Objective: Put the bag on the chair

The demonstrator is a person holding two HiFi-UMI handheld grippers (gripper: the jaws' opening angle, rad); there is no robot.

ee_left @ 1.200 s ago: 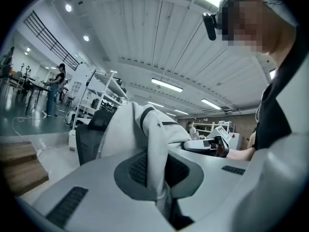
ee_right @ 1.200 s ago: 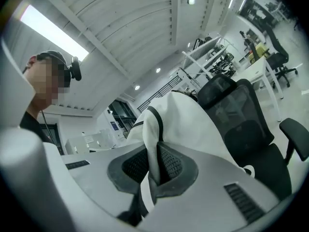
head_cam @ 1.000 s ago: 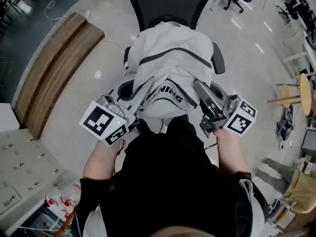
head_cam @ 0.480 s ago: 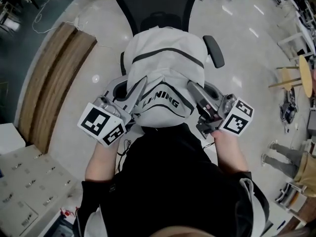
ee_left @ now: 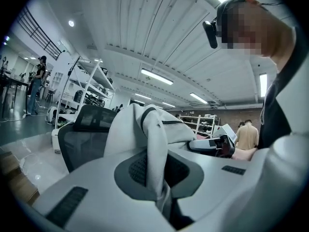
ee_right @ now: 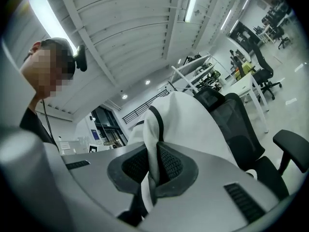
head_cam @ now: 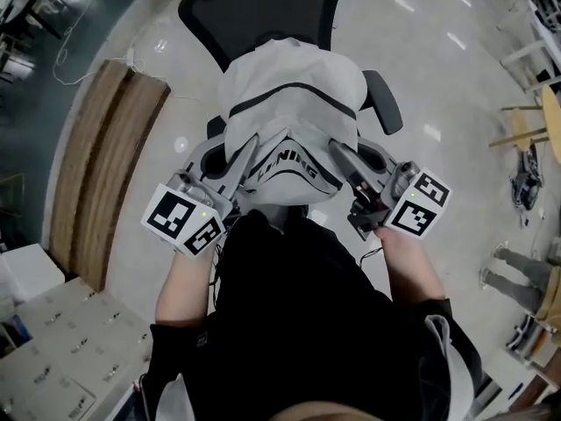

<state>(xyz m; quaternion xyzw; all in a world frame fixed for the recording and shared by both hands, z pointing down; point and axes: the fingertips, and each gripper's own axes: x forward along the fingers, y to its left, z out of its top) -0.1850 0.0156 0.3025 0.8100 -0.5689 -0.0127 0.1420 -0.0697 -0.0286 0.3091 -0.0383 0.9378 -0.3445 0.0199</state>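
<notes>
You hold the bag [head_cam: 294, 112] over the chair [head_cam: 263, 11], between its armrests, long axis running toward the chair's back. The left gripper [head_cam: 244, 154] and right gripper [head_cam: 340, 154] each pinch a fabric fold at the end farthest from that back, level with each other.

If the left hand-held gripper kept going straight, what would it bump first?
The white bag pinched in the left hand-held gripper; behind that, probably the black chair's backrest, though depth is hard to judge.
</notes>
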